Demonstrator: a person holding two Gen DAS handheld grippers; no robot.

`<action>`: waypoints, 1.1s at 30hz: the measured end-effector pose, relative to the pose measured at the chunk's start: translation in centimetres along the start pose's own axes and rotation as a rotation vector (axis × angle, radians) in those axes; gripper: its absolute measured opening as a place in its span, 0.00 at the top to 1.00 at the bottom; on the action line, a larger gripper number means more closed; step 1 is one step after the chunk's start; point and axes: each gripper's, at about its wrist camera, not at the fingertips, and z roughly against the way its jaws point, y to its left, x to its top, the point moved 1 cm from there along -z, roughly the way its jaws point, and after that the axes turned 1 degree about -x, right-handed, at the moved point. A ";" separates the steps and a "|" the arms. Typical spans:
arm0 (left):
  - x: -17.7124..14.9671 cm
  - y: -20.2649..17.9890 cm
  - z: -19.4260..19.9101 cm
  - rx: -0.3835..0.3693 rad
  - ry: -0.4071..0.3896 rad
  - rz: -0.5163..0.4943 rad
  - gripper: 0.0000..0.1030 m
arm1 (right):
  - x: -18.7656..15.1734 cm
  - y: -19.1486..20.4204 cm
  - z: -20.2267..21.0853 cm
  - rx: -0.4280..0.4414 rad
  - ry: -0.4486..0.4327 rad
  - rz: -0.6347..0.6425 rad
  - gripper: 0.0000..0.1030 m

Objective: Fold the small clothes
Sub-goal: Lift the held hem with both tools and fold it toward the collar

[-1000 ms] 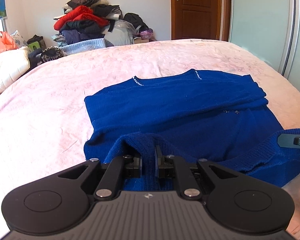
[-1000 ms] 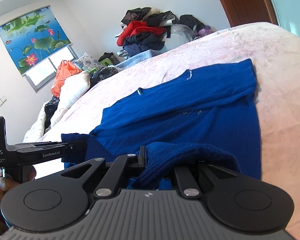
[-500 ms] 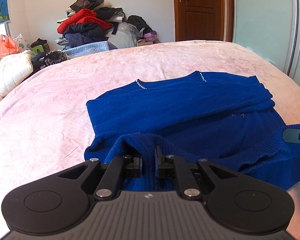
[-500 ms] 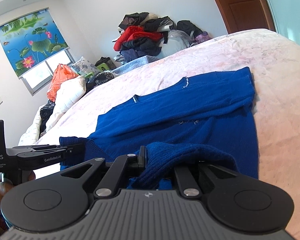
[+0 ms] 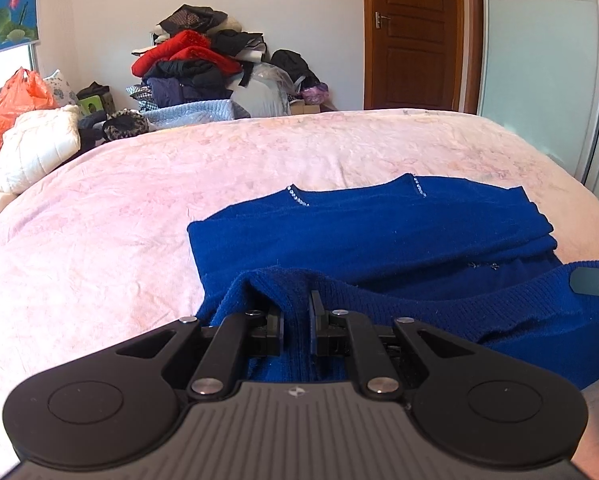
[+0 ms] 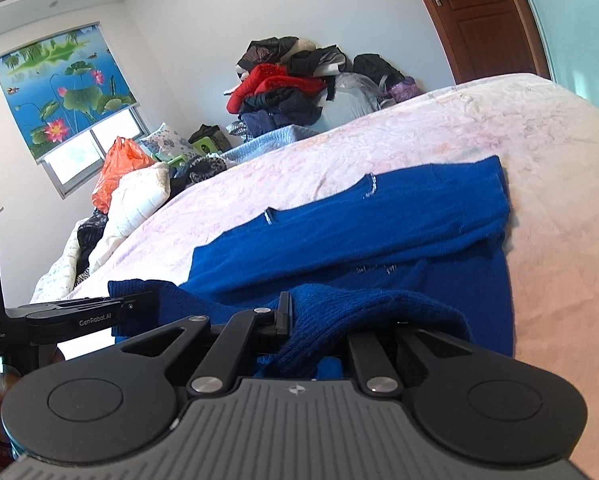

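Broadly, the pink bedspread [image 5: 139,208] lies bare around the blue sweater [image 5: 363,232], which is spread near the bed's near edge. Its ribbed hem is lifted between both claws: the left gripper [image 5: 297,320] pinches it narrowly, and the right gripper [image 6: 319,320] is clamped on a bunched fold.

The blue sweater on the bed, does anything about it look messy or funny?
A bit. The blue sweater lies mostly flat on the pink bed, but its near hem is bunched up, pinched by the left gripper and the right gripper. Behind the bed, a heap of clothes is piled untidily against the wall.
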 end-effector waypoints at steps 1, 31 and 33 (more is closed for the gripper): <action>0.1 0.0 -0.2 0.001 0.001 -0.004 0.90 | 0.2 0.0 -0.1 0.000 -0.002 0.002 0.89; 1.9 -0.2 -1.3 -0.009 -0.026 0.024 0.90 | 4.4 -0.8 -3.0 -0.067 -0.048 0.070 0.89; 2.2 0.0 -1.4 -0.002 -0.031 0.026 0.90 | 4.9 -0.2 -2.6 -0.059 -0.076 0.108 0.89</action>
